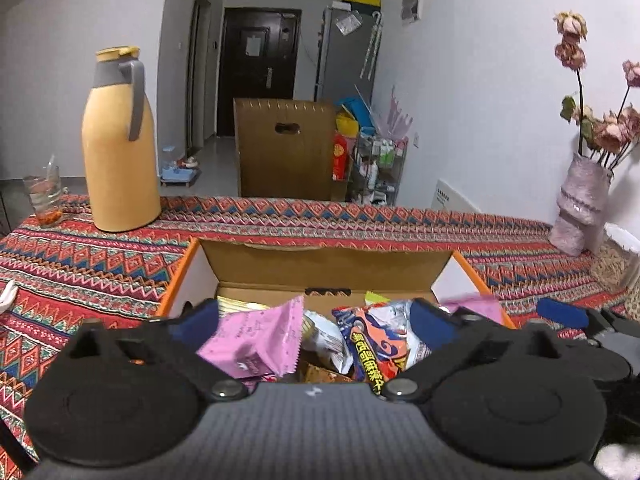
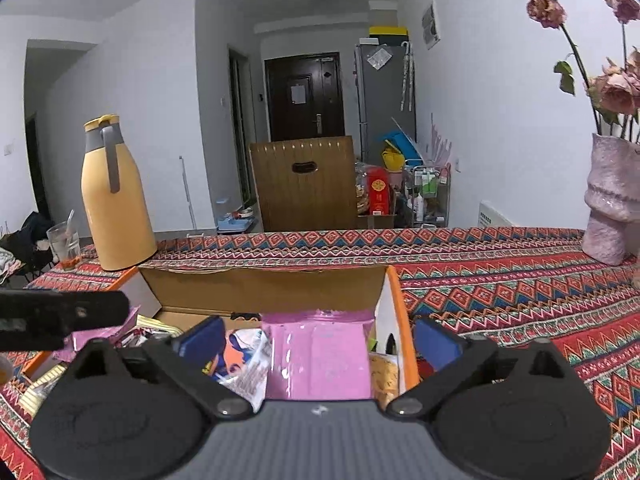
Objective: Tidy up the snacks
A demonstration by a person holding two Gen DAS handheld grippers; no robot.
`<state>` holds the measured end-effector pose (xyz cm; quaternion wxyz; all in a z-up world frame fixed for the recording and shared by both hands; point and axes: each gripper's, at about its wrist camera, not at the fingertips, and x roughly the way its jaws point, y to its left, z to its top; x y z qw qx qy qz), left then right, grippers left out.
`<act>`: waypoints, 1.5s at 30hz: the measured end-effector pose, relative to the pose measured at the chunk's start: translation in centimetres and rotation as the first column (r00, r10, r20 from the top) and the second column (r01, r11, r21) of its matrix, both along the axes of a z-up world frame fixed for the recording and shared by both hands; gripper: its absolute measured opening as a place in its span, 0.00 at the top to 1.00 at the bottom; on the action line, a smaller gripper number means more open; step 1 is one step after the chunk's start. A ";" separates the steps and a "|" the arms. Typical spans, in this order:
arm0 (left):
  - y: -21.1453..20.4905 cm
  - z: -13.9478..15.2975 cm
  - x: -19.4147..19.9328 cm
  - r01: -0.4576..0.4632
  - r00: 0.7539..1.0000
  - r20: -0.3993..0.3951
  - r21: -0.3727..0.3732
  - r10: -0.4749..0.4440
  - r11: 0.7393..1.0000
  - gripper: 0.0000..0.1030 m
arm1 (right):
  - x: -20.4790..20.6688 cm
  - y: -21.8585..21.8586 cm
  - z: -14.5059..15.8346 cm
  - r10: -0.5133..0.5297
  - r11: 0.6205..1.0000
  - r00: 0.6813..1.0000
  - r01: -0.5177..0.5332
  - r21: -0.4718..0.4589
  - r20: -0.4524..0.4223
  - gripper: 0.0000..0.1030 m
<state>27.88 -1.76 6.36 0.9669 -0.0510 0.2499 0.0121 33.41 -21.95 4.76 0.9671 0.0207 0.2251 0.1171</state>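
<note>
Both claws wide, empty: left claw [image 1: 316, 320], right claw [image 2: 320, 340] above snack box [image 1: 328, 268]. Pink packet [image 2: 320, 356] at 12 o'clock; likely settle flat, avoid orange wall.

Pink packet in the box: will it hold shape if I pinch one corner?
Probably not. The pink packet looks like thin crinkled film, so likely floppy and light. It lies loose on other wrappers in the cardboard box, so it may slide or drag neighbours.
</note>
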 end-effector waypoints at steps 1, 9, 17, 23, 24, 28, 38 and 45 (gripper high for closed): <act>0.0 0.2 -0.2 0.001 1.000 0.005 0.000 -0.001 1.000 0.00 | -0.2 -0.2 0.0 -0.004 1.000 1.000 0.004 0.001 0.000 0.00; 0.5 0.8 -2.9 0.013 1.000 0.019 0.001 -0.013 1.000 0.00 | -3.4 -1.2 0.4 -0.017 1.000 1.000 0.017 0.017 0.009 0.00; 1.8 0.3 -7.5 0.036 0.999 0.033 0.032 -0.037 0.999 0.00 | -8.8 -2.3 0.8 -0.009 1.000 1.000 0.009 0.025 0.023 0.00; 2.8 -0.8 -11.5 0.042 0.998 0.043 0.050 -0.045 0.998 0.00 | -13.1 -3.0 0.3 0.006 1.000 1.000 -0.007 0.027 0.017 0.00; 2.9 -1.1 -11.9 0.034 0.998 0.042 0.050 -0.037 0.998 0.00 | -13.6 -3.0 0.2 0.011 0.999 1.000 -0.011 0.030 0.011 0.00; 3.3 -2.6 -13.8 0.038 0.999 0.021 0.046 -0.039 0.998 0.00 | -15.4 -2.6 -0.7 0.027 0.999 1.000 -0.027 0.029 -0.014 0.00; 4.4 -6.0 -16.8 0.054 0.997 -0.061 0.008 -0.054 0.998 0.00 | -18.5 -2.2 -3.1 0.048 0.998 0.994 -0.044 0.036 -0.096 0.00; 4.4 -7.4 -17.8 0.074 0.993 -0.095 -0.008 -0.075 0.997 0.00 | -19.0 -2.0 -4.7 0.042 0.999 0.987 -0.038 0.028 -0.153 0.00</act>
